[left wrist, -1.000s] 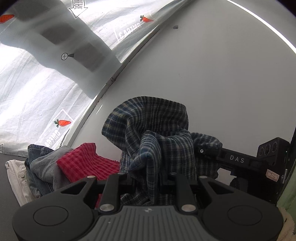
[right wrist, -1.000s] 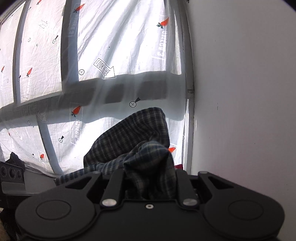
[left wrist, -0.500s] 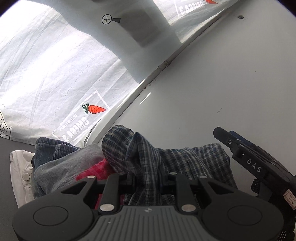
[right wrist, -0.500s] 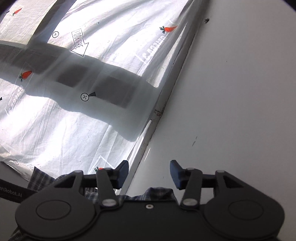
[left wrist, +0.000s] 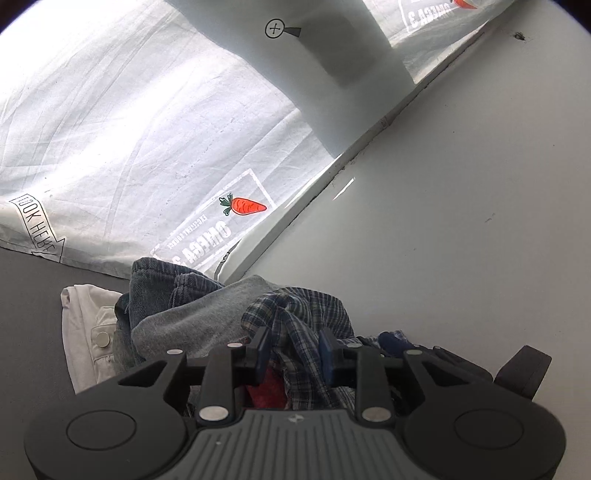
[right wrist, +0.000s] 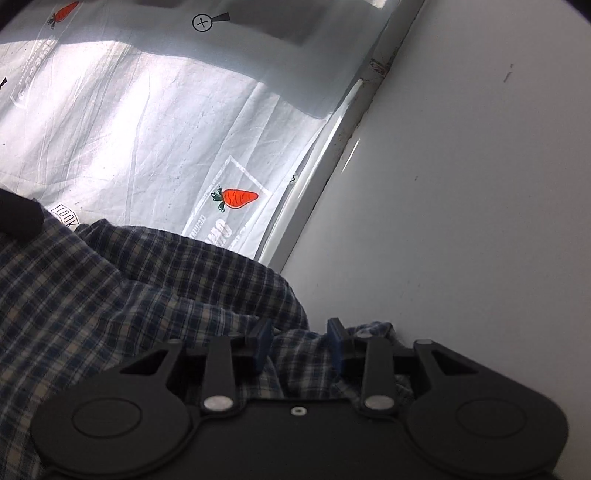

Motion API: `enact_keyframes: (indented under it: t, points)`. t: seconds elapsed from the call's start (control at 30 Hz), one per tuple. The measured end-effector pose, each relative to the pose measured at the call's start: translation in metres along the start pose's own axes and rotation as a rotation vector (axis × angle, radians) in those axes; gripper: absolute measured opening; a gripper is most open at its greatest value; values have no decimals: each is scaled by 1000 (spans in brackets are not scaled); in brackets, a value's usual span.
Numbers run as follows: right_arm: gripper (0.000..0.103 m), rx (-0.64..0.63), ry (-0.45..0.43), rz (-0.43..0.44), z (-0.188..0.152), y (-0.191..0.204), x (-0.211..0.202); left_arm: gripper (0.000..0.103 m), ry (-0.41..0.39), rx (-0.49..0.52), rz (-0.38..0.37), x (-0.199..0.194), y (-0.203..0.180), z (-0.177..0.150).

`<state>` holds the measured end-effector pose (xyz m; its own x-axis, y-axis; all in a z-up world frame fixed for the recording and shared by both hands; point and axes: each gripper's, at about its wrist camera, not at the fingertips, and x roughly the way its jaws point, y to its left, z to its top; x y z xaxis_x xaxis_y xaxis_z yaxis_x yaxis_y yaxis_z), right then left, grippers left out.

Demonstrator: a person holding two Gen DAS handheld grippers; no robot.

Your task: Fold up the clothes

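Plaid cotton shirt lies between your opening left tongs; your closing right tongs could pinch only a loose wrinkle and slip.

White printed sheet backlit across the window – orange carrot logo, crosshair mark, "look here" arrow label. Plain white wall at right – few dark specks.

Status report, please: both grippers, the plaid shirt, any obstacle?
Left gripper opening, plaid shirt fold between jaws. Right gripper closing over shirt, not gripping. Shirt heaped beside grey garment and jeans. Nothing blocking.
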<state>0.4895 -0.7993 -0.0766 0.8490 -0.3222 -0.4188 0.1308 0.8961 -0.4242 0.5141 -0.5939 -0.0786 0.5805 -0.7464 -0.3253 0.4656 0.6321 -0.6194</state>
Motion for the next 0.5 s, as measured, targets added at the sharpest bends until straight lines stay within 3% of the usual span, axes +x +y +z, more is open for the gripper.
enact_keyframes:
  t: [0.03,0.1,0.2,0.23,0.3,0.5]
  points:
    - [35,-3,-6,-6,-2,1,-5,40,-11,20,11,-9,1,4]
    - [37,-7,-16,-18,3,0,-12,63,-43,62,39,-28,3,13]
    - [53,-14,-39,-48,14,-3,-30,90,-128,130,110,-64,-1,25]
    - [60,-16,-54,-55,19,-3,-38,92,-154,157,128,-77,-4,27]
    - [63,-2,-71,-47,30,-2,-54,102,-200,212,168,-105,-13,28]
    - [86,138,-212,-2,56,12,-136,103,-382,322,270,-202,-35,-1]
